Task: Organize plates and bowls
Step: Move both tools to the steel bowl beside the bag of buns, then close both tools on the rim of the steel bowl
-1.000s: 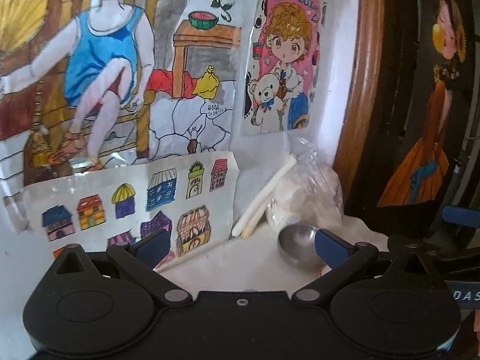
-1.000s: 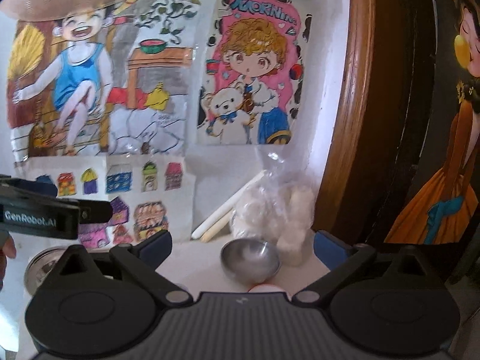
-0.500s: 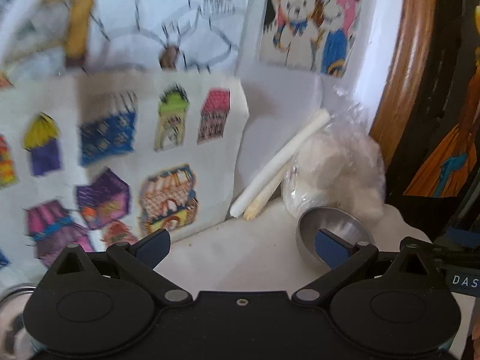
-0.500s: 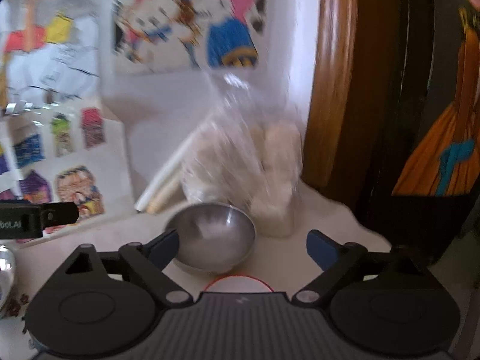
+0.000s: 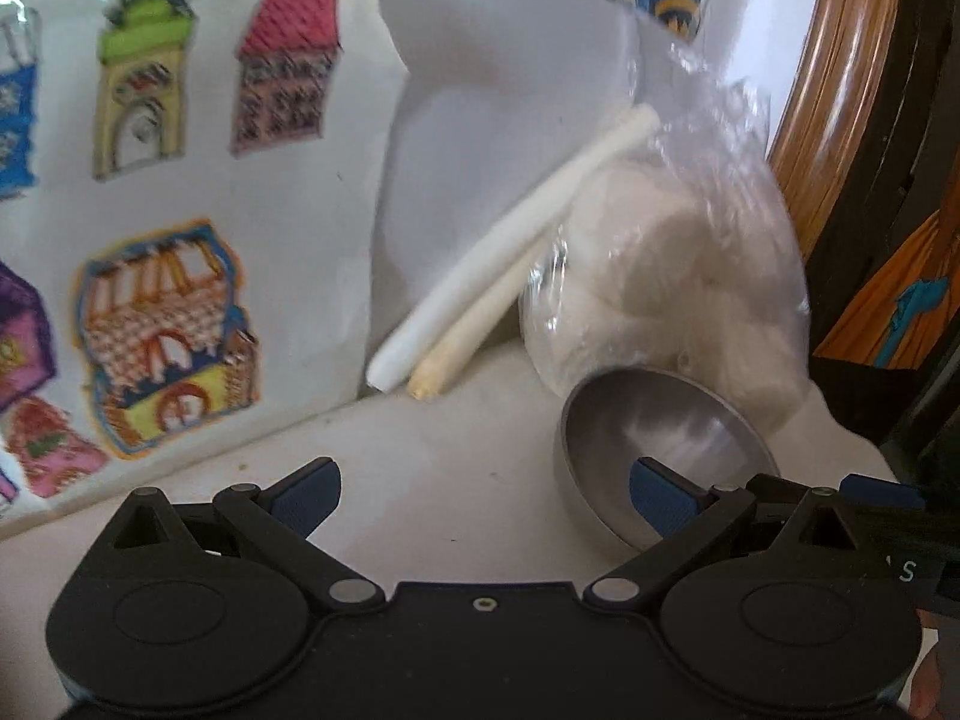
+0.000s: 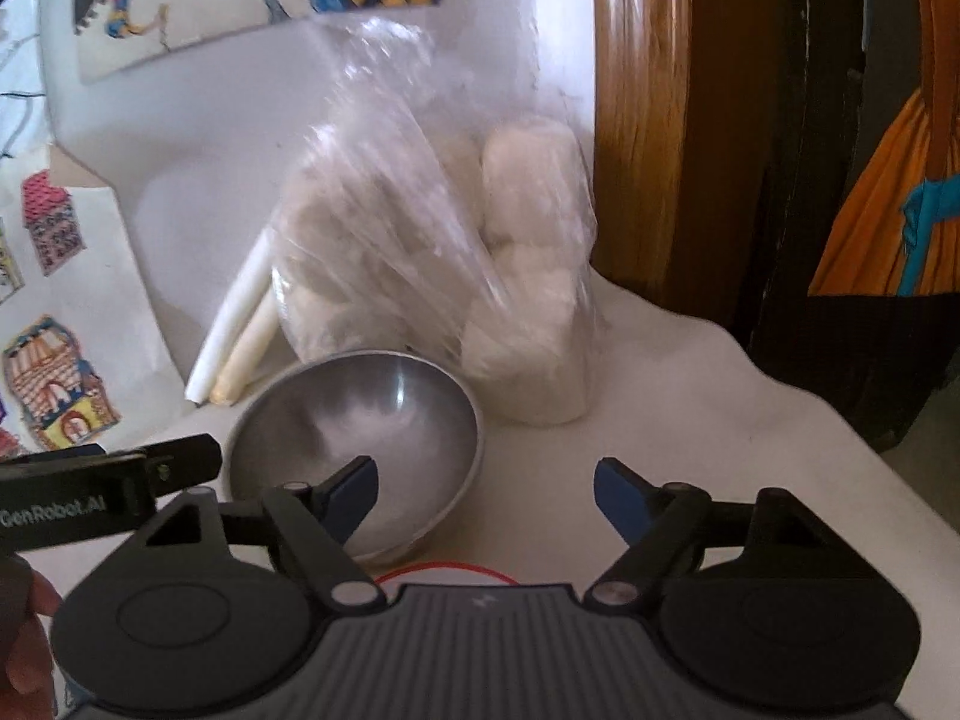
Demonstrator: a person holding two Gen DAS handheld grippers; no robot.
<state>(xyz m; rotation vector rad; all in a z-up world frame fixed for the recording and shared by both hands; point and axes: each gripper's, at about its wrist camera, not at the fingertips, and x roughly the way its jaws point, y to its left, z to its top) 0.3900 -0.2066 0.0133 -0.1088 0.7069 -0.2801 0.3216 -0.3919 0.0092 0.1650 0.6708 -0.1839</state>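
White surface [image 6: 600, 450] by the wall carries a steel bowl [image 6: 360, 414]; the right gripper [image 6: 486, 495] is closing its fingers astride the bowl's near rim, presumably to lift it, while the left gripper [image 5: 480, 492] hangs open, holding nothing.

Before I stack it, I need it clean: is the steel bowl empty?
Empty: the bowl sits upright, bare metal inside; only a right finger's tip overlaps its rim.

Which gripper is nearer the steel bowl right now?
Right. The right gripper straddles the steel bowl's near rim, jaws closing, one finger inside. The left gripper sits beside it, its right finger over the rim.
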